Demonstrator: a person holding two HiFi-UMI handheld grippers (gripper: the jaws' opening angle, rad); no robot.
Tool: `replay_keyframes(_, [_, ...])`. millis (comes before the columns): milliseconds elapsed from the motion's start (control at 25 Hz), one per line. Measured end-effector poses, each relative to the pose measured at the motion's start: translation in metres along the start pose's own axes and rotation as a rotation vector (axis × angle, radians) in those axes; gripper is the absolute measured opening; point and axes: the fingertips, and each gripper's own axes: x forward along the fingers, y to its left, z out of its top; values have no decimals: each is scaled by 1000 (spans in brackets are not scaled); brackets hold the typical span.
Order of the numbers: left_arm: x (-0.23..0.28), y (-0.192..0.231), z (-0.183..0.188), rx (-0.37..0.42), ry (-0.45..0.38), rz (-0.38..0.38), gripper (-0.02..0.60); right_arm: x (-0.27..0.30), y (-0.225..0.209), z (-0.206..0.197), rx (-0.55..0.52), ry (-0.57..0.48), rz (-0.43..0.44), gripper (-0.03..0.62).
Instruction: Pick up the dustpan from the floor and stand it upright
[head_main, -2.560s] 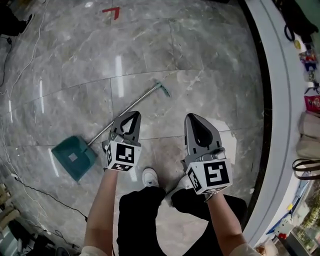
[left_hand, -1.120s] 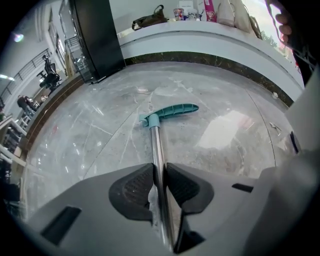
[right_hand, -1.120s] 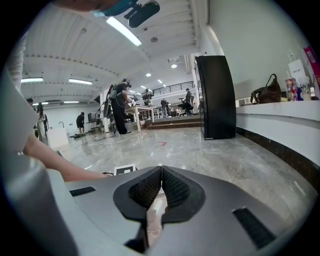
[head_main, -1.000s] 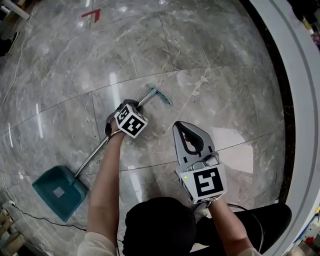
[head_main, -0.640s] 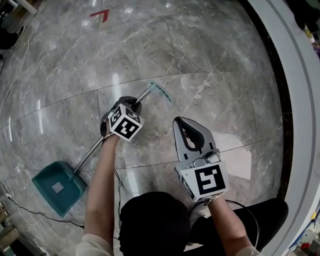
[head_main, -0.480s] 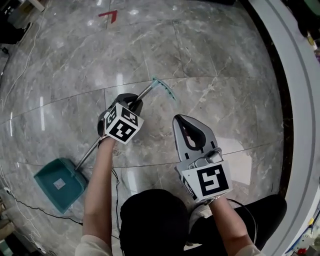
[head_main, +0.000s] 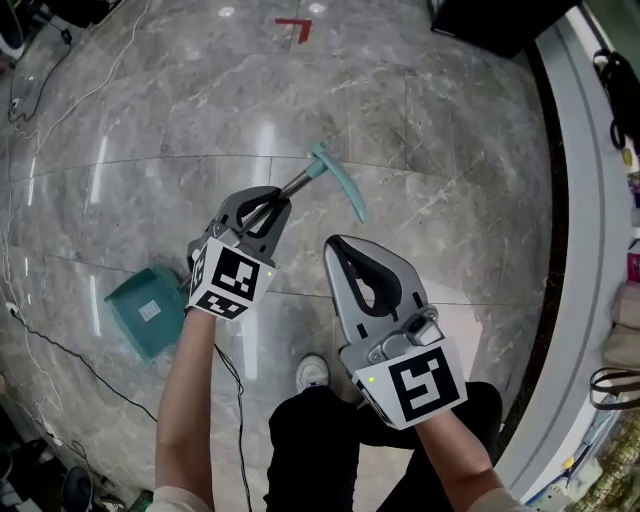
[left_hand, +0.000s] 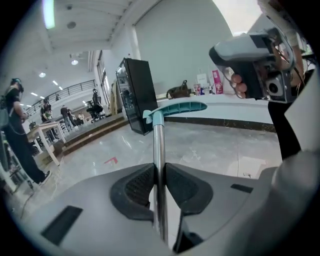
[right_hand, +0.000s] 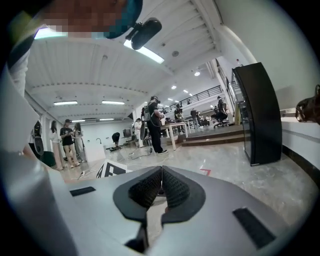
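The dustpan has a teal pan (head_main: 146, 310), a long metal shaft (head_main: 297, 184) and a teal T-shaped grip (head_main: 337, 184). In the head view my left gripper (head_main: 266, 205) is shut on the shaft a little below the grip. The shaft slants upward with the grip end lifted; the pan is low near the floor. In the left gripper view the shaft (left_hand: 159, 165) runs between the two pads up to the grip (left_hand: 176, 108), and the left gripper (left_hand: 159, 186) clamps it. My right gripper (head_main: 352, 258) hangs to the right, shut and holding nothing; the right gripper (right_hand: 161, 186) shows pads pressed together.
Grey marble floor (head_main: 440, 140) all round. A curved white counter (head_main: 590, 250) with a dark base runs along the right. A black cabinet (head_main: 490, 20) stands at the top right. A black cable (head_main: 60, 350) trails at the left. Red floor mark (head_main: 295, 27) far ahead. My shoe (head_main: 312, 372) below.
The left gripper has lifted the shaft: the grip end rose and swung towards me, and the pan slid nearer to my feet. The right gripper has stayed shut.
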Motion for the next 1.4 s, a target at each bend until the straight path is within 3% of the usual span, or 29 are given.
replay_keyframes(120, [-57,15,15,-34,-77,50,81,-1,47,54,19,-18,25,18])
replay_keyframes(280, [-116,33,26,-38,-140,90,81,-8,108,91,13,17,85,18])
replay_keyframes(440, [-162,59,22,-76,-197,91,81,-1,169,105,7,66,117,18])
replay_keyframes(600, [-216,73,24,-79,-369,82,81,6,223,104,28,76,83,18])
replay_keyframes(720, [-263,92,17,-88,-443,77,81,23,270,107,19,58,38,18])
replay_keyframes(800, [-294,102,6,-51,-461,63,81,33,307,109,20,68,17,18])
replay_keyframes(960, [-350,115,-21,-48,-478,47,81,50,367,112,-24,102,28,18])
replay_keyframes(1120, [-385,114,-37,-84,-520,26,81,59,402,123,-45,114,4,18])
replay_keyframes(1400, [-419,119,-52,-53,-552,11,81,72,454,116,-29,141,-25,18])
